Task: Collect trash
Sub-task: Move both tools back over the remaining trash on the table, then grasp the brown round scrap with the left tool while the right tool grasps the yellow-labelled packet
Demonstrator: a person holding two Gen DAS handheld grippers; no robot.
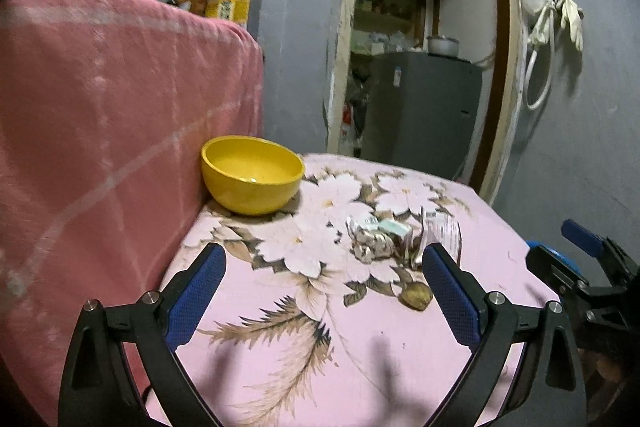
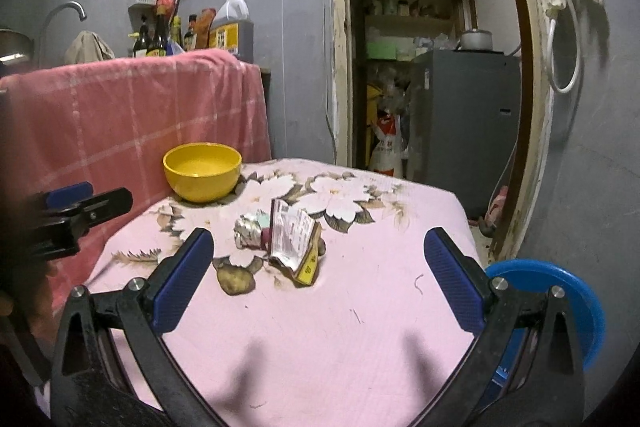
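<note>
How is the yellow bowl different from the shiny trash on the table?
The bowl is smooth, round and plain yellow; the trash is crumpled, silvery and printed. The bowl stands upright at the back by the pink cloth; the trash lies flopped in the middle. The bowl looks bigger and holds its shape. Both sit on the flowered table, and no fingers touch either.

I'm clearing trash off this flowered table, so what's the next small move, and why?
Probably ease the right gripper forward to straddle the crumpled wrappers. Its jaws are open and empty, and the wrappers lie straight ahead between them on the tablecloth. The left gripper is also open, but the wrappers sit off toward its right finger. The yellow bowl stands clear behind.
</note>
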